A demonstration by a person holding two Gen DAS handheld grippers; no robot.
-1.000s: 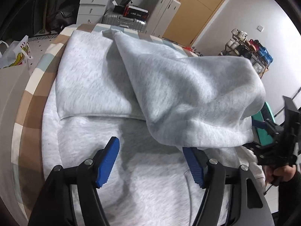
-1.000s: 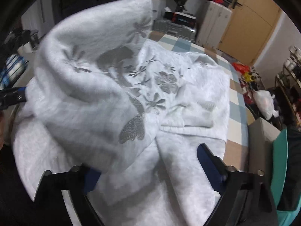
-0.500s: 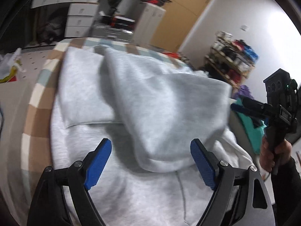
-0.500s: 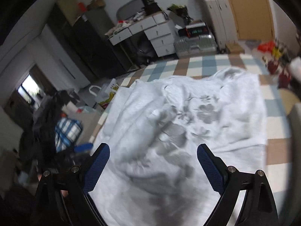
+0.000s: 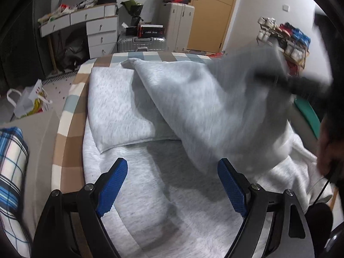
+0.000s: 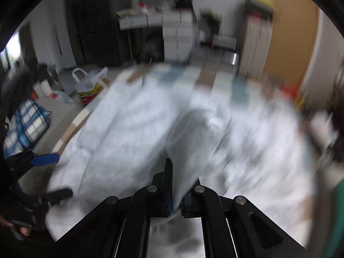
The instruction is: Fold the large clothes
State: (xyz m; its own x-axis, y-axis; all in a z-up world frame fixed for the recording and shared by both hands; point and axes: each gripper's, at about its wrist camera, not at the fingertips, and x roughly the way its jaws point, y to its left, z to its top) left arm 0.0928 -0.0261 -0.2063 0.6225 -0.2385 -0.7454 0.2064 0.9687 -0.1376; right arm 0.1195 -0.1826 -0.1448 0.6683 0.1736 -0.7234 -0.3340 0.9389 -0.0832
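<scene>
A checked bed cover point(image 5: 68, 142) carries a large grey sweatshirt point(image 5: 150, 195), spread flat with one folded part near the far edge and another part lifted at the right. That raised cloth is smeared by motion, and its top corner cannot be made out. The right wrist view is blurred throughout. The left gripper point(image 5: 172, 185) hangs released above the flat cloth, nothing between its blue pads point(image 5: 112, 185). The right gripper point(image 6: 178, 195) is clenched on a fold of the sweatshirt.
</scene>
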